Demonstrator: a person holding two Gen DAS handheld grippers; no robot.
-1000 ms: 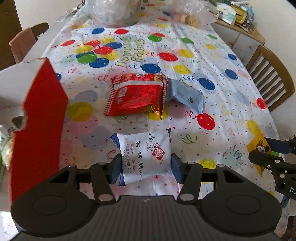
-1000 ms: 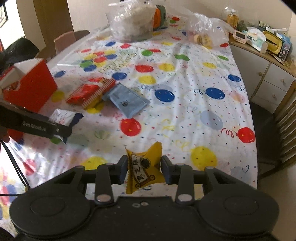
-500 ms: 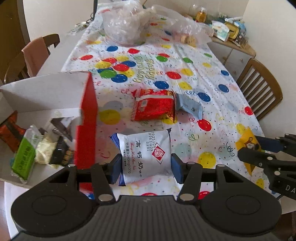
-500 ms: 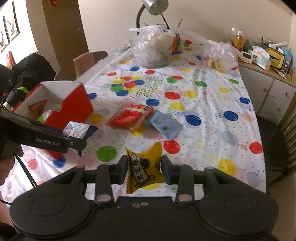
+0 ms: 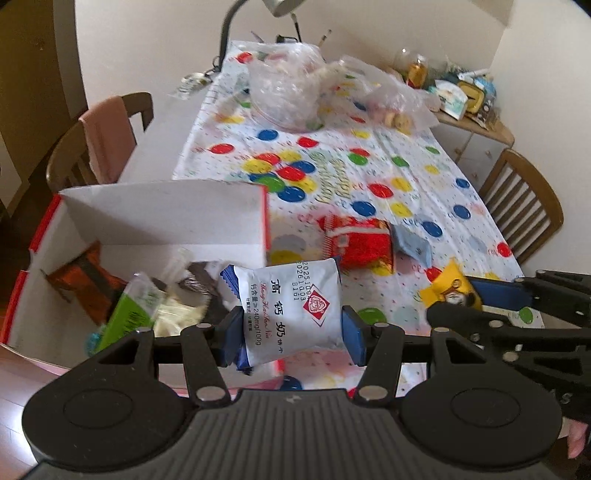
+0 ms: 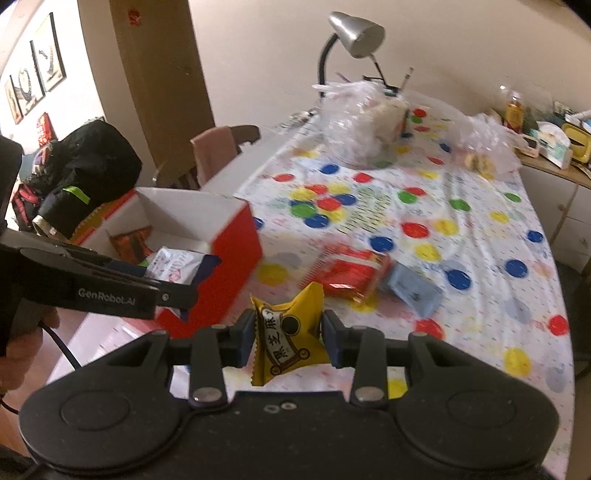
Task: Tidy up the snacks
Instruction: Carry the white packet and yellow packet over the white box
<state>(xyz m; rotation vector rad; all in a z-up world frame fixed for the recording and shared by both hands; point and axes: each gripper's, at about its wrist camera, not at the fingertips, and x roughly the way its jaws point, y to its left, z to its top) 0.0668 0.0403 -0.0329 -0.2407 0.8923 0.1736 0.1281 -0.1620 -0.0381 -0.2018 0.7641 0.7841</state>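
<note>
Snacks in transit: my left tool [image 5: 291, 334] is clenched on a white milk-tablet packet [image 5: 290, 308], which hangs over the near edge of the open red-and-white box [image 5: 166, 218], while my right tool [image 6: 288, 341] grips a yellow sesame-candy pouch [image 6: 290, 338] above the bench [image 6: 480, 258]. From the right wrist view, the left tool [image 6: 177, 280] carries the white packet [image 6: 173, 264] just above the box [image 6: 236, 243] opening. Inside the box lie an orange wrapper [image 5: 86, 280], a green packet [image 5: 131, 314] and other small wrappers, partly blurred. On the balloon-print cloth [image 5: 369, 173] covering the bench, a red snack bag [image 5: 356, 242] lies touching a pale blue sachet [image 5: 413, 245]. Farther back stand clear plastic bags [image 5: 288, 90] and a desk lamp [image 6: 354, 33].
</note>
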